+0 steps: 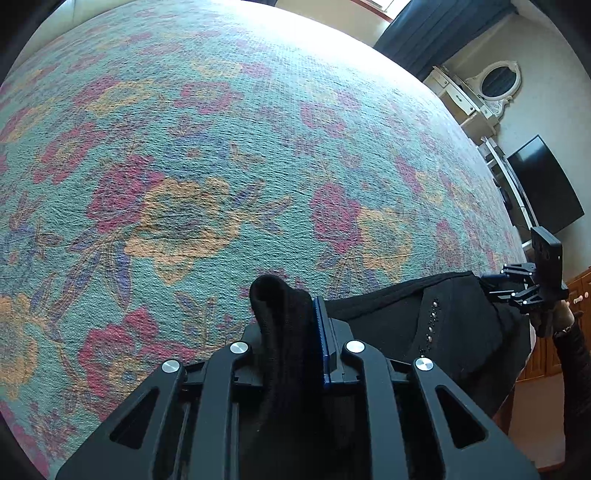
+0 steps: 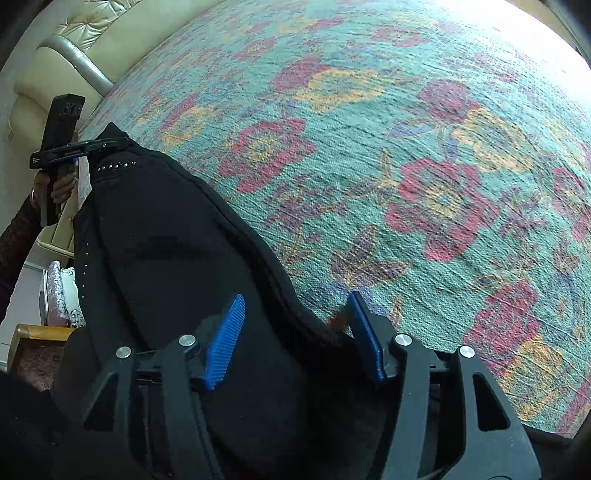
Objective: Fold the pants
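Floral bedspread [image 1: 229, 155] in teal weave with red and orange blossoms fills both wrist views as the ground on which the work lies. Left hand-held gripper [image 1: 295, 325]: black linkage arms with one blue ribbed pad showing, its jaws clamped together on a bunched fold of the black knit pants [image 1: 424, 325], which rises as a dark hump between the fingers. From this grip the pants stretch right along the near edge of the bed, a line of small metal studs [image 1: 430, 325] crossing the cloth, to the right hand-held gripper [image 1: 517, 291], seen at that far end of the waist edge with a hand [image 1: 563, 314] and dark sleeve behind it. In the right wrist view, the blue ribbed pads [image 2: 225, 339] stand apart; the pants' corded hem runs between them, and neither pad presses on it. Cloth extends away to the left hand-held gripper at upper left. Surroundings: cream tufted headboard [image 2: 81, 40] beyond the bed's left edge; white dresser with oval mirror [image 1: 498, 83], dark curtain [image 1: 436, 33] and black wall-mounted screen [image 1: 543, 184] to the right. Nothing lies on the bedspread ahead of either tool.
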A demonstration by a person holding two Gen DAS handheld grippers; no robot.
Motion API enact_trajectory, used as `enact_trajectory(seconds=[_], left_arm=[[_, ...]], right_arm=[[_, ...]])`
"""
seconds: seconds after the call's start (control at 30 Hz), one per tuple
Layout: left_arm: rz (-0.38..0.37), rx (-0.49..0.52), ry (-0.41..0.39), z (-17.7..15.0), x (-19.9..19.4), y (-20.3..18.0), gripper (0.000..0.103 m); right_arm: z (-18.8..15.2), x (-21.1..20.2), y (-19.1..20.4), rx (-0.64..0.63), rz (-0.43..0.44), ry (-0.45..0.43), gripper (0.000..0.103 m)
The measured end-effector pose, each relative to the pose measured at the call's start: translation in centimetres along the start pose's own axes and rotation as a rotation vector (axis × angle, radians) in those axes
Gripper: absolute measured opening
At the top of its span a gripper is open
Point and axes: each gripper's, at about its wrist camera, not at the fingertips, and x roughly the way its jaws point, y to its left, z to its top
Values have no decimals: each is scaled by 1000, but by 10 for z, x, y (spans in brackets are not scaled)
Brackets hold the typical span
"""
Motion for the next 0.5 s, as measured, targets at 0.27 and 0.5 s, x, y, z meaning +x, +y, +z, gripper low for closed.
enact_trajectory(seconds=[0.27, 0.5], left_arm=[[-82, -20, -59, -2, -14, 3, 13], [-288, -109, -145, -32, -55, 17, 13]], right_arm=[[-15, -27, 15, 18, -42, -107, 8], [-77, -87, 62, -22, -98, -280, 8]])
